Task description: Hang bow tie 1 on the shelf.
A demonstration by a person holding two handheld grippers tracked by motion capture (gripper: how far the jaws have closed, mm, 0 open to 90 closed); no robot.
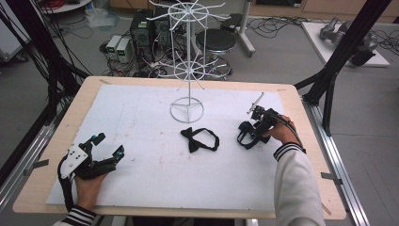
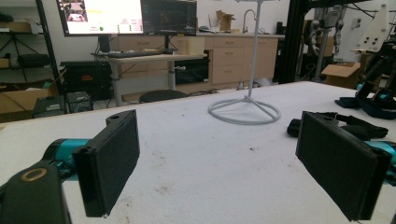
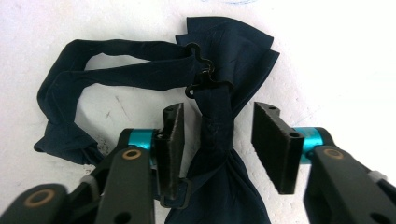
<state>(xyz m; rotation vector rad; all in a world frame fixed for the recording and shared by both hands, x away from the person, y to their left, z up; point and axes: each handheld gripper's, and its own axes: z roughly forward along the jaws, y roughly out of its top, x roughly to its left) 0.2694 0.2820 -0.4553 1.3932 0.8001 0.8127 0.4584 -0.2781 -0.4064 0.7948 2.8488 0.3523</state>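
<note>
Our right gripper [image 3: 219,144] straddles navy bow tie [image 3: 224,93] near table's [image 1: 301,141] right edge, pads not pressing; left gripper [image 2: 217,158] wide, near-left corner.

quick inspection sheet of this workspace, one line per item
surface: white sheet over a light wooden table, a few faint marks
job's things: dark navy fabric bow tie between the right tongs' pads; second black bow tie mid-sheet; white wire hanger stand at the back
clutter: nothing seen
grippers: left tongs open, nothing between them; right tongs straddle the tie's knot, left pad touching, right pad apart
cables: black cable trails from the left tongs
surroundings: computers, stool, floor cables behind
</note>
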